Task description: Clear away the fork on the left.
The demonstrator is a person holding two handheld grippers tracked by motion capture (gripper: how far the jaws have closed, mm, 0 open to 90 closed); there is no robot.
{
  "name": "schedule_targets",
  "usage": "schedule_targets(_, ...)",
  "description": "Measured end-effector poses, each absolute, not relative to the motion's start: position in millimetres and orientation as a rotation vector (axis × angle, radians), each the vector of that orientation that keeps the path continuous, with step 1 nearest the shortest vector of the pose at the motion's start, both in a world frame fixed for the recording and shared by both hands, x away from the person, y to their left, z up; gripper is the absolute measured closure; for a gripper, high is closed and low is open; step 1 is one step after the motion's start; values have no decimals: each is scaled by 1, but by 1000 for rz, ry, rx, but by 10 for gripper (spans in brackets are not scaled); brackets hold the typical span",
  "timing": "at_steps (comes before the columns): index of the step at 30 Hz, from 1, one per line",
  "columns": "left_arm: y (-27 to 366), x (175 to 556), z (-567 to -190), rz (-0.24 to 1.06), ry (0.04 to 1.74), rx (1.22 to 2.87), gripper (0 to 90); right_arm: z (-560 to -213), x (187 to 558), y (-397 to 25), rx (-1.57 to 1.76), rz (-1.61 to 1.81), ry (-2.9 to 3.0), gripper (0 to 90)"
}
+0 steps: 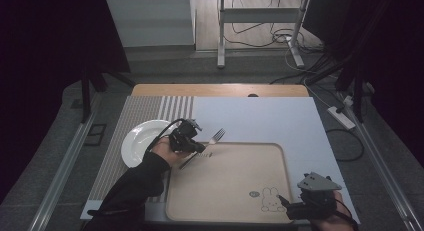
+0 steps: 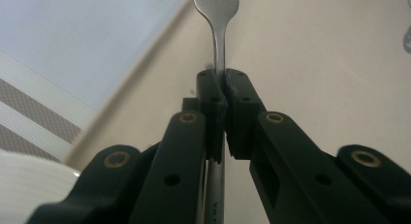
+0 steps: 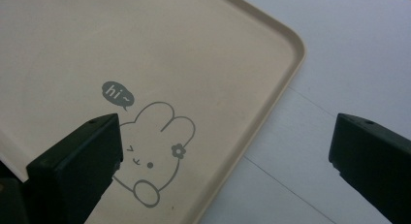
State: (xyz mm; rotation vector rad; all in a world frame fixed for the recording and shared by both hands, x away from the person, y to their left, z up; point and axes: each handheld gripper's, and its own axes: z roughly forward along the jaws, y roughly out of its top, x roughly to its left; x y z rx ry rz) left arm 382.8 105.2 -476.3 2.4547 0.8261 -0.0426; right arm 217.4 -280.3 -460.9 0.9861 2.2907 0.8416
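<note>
While left gripper (image 2: pixel 222 95) pinches fork (image 2: pixel 216 10), right gripper (image 3: pixel 225 151), spread, faces tray's (image 3: pixel 232 49) "hi~".

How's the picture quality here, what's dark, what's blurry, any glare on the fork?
High view: dim, with black edges, and the fork is small. Left gripper view: the fork shows soft glare, and the striped mat is blurred. Right gripper view: the tray is evenly lit and its rabbit print sharp.

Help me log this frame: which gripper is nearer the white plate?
Left. The left gripper holds the fork just right of the white plate, at the tray's far-left corner. The right gripper hangs open over the tray's near-right corner, far away.
</note>
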Motion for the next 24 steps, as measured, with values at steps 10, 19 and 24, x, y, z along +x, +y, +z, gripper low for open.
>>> schedule_targets(10, 111, 351, -484, -79, 854, 2461, 859, -460, 217, -280, 977, 845, 2296, 0)
schedule_targets(19, 114, 322, -494, -129, 886, 2452, 858, -460, 217, -280, 975, 847, 2299, 0)
schedule_targets(24, 113, 312, -502, -133, 909, 2462, 855, -460, 218, -280, 974, 847, 2301, 0)
